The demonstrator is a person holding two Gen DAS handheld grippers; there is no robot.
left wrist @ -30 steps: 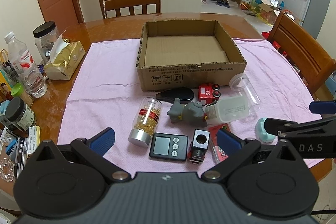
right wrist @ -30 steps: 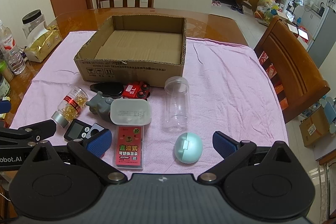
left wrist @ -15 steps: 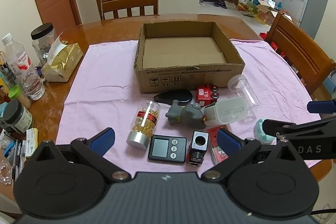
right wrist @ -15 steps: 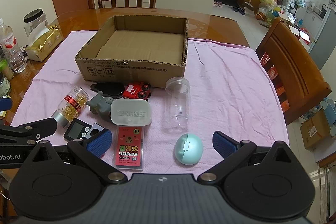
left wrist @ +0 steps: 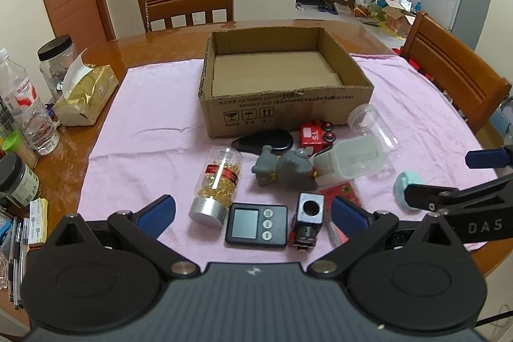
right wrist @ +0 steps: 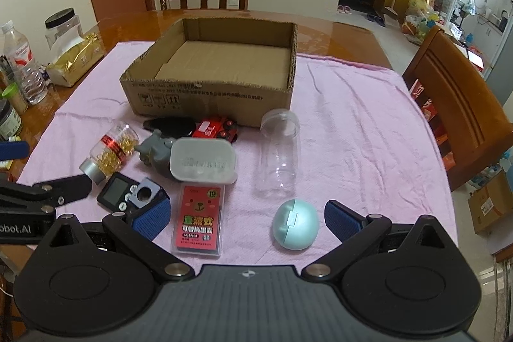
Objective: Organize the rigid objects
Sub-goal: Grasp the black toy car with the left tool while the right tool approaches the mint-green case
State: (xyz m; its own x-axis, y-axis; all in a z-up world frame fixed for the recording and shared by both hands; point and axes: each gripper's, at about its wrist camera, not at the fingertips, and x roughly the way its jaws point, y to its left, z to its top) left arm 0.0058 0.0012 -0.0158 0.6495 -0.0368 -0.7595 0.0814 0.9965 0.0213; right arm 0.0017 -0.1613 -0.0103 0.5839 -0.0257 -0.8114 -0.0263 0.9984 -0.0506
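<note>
An open empty cardboard box (left wrist: 285,104) (right wrist: 211,92) stands mid-table on a pink cloth. In front of it lie a capsule bottle (left wrist: 218,181), a black timer (left wrist: 256,228), a small black toy block (left wrist: 308,218), a grey toy animal (left wrist: 285,169), a red toy car (left wrist: 315,135), a white lidded case (right wrist: 202,161), a clear jar (right wrist: 279,149), a red card pack (right wrist: 199,218) and a teal egg (right wrist: 295,224). My left gripper (left wrist: 253,215) is open above the timer. My right gripper (right wrist: 247,220) is open, with the card pack and egg between its fingers.
Bottles, jars and a gold tissue pack (left wrist: 85,95) crowd the table's left edge. Wooden chairs stand behind (left wrist: 186,2) and at the right (left wrist: 455,76). The pink cloth (right wrist: 352,124) is bare at the right.
Both grippers have drawn back and tilted slightly, so the table sits a little lower in view. No object has moved.
</note>
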